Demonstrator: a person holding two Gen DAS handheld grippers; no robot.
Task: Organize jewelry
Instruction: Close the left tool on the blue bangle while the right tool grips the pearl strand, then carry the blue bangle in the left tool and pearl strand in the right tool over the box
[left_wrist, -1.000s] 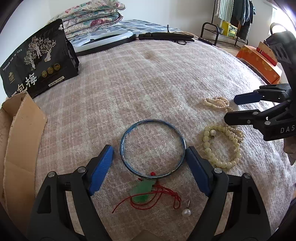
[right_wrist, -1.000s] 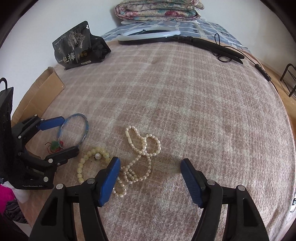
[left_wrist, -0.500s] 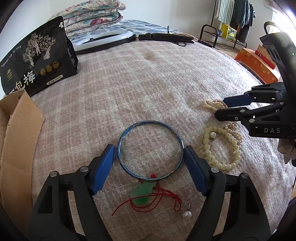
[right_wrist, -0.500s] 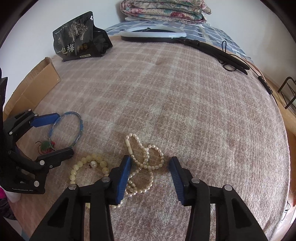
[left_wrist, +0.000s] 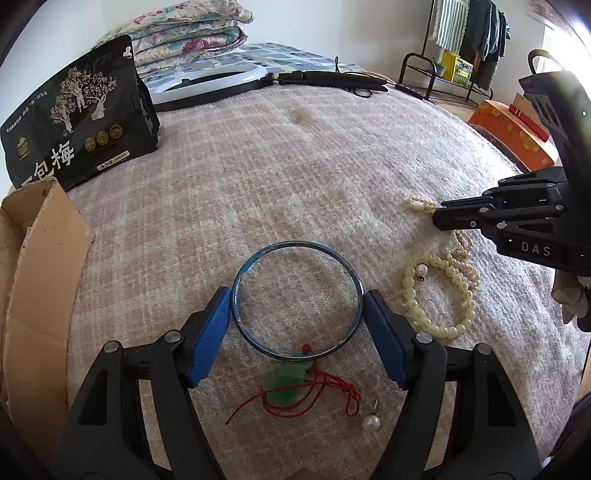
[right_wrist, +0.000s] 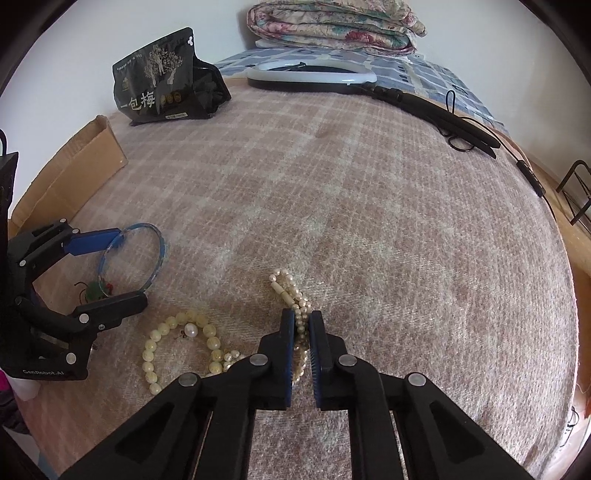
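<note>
A pink-and-cream checked woollen blanket (right_wrist: 369, 221) is covering the bed and carrying all the jewelry. The right gripper (right_wrist: 301, 321) is pinching the strand of small white pearls (right_wrist: 291, 291), its blue pads having just closed on the beads, with the necklace's far loop lying free on the blanket ahead. The left gripper (left_wrist: 297, 295) is standing spread around the thin blue metal bangle (left_wrist: 295, 301); its blue fingers (left_wrist: 210, 332) are sitting just beside the rim on either side, though real contact is hard to judge. Right of the bangle, the pale yellow bead bracelet (left_wrist: 439, 295) is resting flat. Near the bangle's close edge, a green jade pendant on red cord (left_wrist: 288, 380) is lying, with a single pearl stud (left_wrist: 370, 422) beside it.
</note>
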